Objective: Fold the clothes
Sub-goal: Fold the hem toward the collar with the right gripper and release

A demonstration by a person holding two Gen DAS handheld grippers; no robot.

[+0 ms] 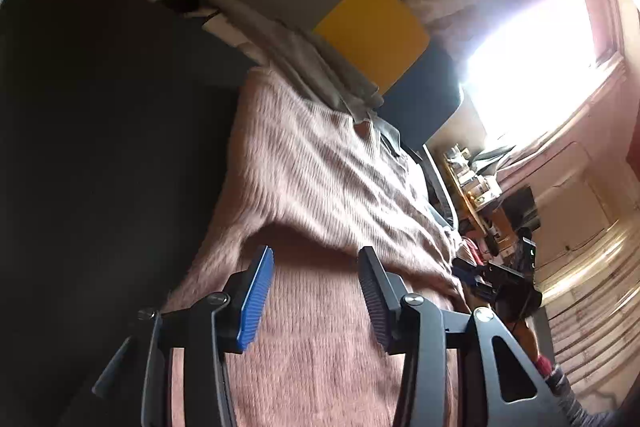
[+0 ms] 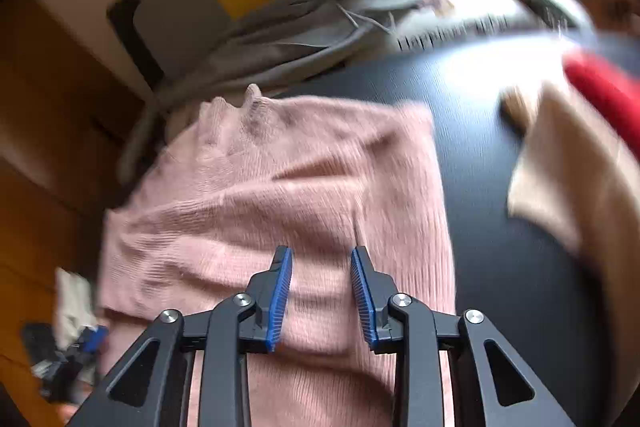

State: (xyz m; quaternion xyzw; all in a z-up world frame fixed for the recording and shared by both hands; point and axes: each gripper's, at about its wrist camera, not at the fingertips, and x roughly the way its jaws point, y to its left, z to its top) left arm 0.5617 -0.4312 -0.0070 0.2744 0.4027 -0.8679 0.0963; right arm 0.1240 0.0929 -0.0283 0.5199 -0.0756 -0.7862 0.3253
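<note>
A pink ribbed knit sweater (image 1: pixel 320 179) lies spread on a dark table (image 1: pixel 100 127), with a fold running across it just ahead of my left gripper (image 1: pixel 316 255). That gripper hovers over the near part of the sweater, open, its blue pads wide apart and pressing on nothing. In the right wrist view the same sweater (image 2: pixel 280 187) covers the left half of the table (image 2: pixel 480 147). My right gripper (image 2: pixel 321 253) is over its near edge, open by a narrower gap, with only flat knit showing below the pads. This view is motion-blurred.
A grey garment (image 2: pixel 280 39) lies crumpled beyond the sweater, against a grey, yellow and navy panel (image 1: pixel 372 27). A beige cloth (image 2: pixel 560 167) and a red one (image 2: pixel 604 87) lie at the table's right. A bright window (image 1: pixel 532 67) and a cluttered shelf (image 1: pixel 472 179) stand behind.
</note>
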